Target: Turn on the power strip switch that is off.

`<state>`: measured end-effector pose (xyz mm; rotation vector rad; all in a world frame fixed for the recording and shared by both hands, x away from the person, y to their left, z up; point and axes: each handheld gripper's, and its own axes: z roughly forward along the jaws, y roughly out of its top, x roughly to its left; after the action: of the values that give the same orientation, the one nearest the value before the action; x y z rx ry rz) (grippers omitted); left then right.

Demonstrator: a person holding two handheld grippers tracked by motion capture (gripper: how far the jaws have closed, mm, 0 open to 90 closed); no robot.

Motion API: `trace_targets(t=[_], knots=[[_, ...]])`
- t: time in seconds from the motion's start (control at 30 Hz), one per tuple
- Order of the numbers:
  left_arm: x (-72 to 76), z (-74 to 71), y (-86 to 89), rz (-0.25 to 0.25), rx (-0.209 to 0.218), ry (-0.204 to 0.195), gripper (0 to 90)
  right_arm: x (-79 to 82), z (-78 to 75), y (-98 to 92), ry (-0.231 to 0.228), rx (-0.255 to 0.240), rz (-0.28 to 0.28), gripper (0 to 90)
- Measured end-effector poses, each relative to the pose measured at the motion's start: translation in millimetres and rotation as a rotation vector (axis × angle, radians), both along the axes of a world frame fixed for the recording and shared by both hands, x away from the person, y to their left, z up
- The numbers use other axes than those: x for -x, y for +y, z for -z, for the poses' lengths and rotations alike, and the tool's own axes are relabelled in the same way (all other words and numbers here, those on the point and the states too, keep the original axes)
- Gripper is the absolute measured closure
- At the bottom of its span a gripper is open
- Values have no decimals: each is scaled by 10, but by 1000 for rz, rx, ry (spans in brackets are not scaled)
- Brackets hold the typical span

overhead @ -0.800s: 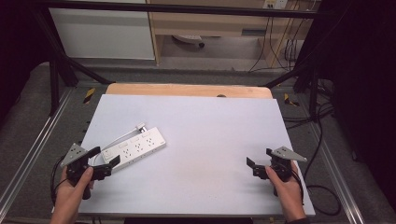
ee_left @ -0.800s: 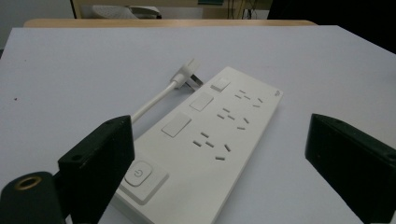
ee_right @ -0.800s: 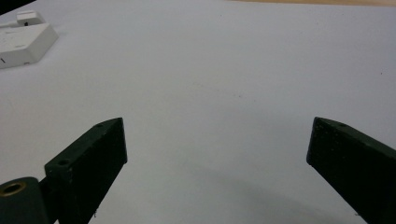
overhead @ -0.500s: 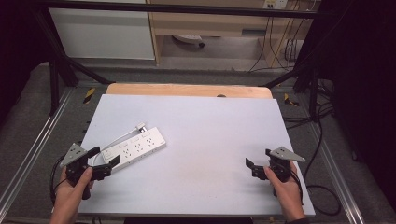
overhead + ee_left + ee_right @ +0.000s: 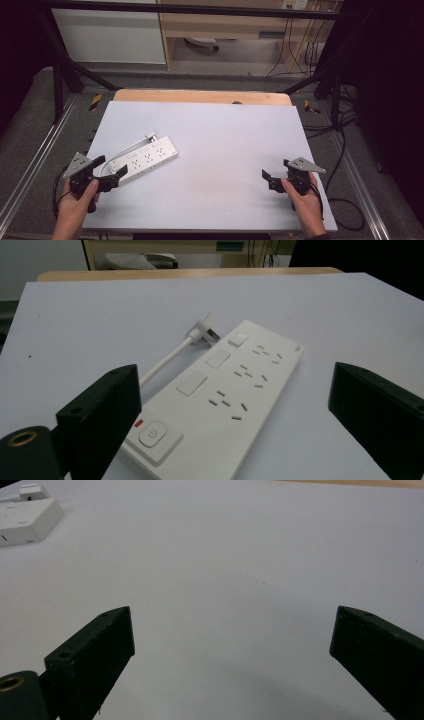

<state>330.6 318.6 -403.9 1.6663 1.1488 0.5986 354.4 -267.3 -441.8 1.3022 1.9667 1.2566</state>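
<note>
The white power strip [image 5: 144, 160] was seen lying flat on the table [image 5: 225, 145] at about eight o'clock, its plug [image 5: 150, 135] beside it. The left gripper [image 5: 111, 176] was held wide open at the strip's switch end, gripping nothing. The right gripper [image 5: 270, 179], at four o'clock, was likewise spread wide and empty.

power strip [image 5: 27, 517]: cut by frame edge | socket markings: too small to read
</note>
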Motion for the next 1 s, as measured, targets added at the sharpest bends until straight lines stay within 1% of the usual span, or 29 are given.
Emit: trace_targets(t=[0.03,0.13,0.17,0.23,0.27,0.33,0.47,0.57,0.6,0.73,0.87,1.0], knots=[[-11,-25,-2,-6,7,-10,69,5,-5,1,-4,-1,2,45],[-17,-41,-5,-13,10,-11,69,8,-9,-1,-6,3,2,45],[-19,-48,-12,-9,17,-10,68,8,-10,-1,-7,1,5,46],[-27,-55,-27,8,16,-8,61,3,-13,1,-10,-2,6,45],[-36,-57,-36,10,10,-6,61,1,-14,5,-9,-2,8,46],[-59,-69,-56,13,11,1,62,-2,-15,9,-10,0,4,46],[-127,-87,-118,26,-5,1,63,14,-20,29,-14,15,-7,45],[-171,-108,-151,25,-6,3,64,19,-22,29,-15,17,-9,43],[-181,-114,-152,23,-8,0,65,19,-22,31,-16,16,-11,42],[-210,-133,-144,17,1,13,67,14,-21,38,-17,18,-15,42],[-212,-182,-129,16,5,2,68,23,-26,47,-14,16,-16,39],[-216,-205,-116,13,18,-7,59,22,-24,46,-16,21,-17,34]])
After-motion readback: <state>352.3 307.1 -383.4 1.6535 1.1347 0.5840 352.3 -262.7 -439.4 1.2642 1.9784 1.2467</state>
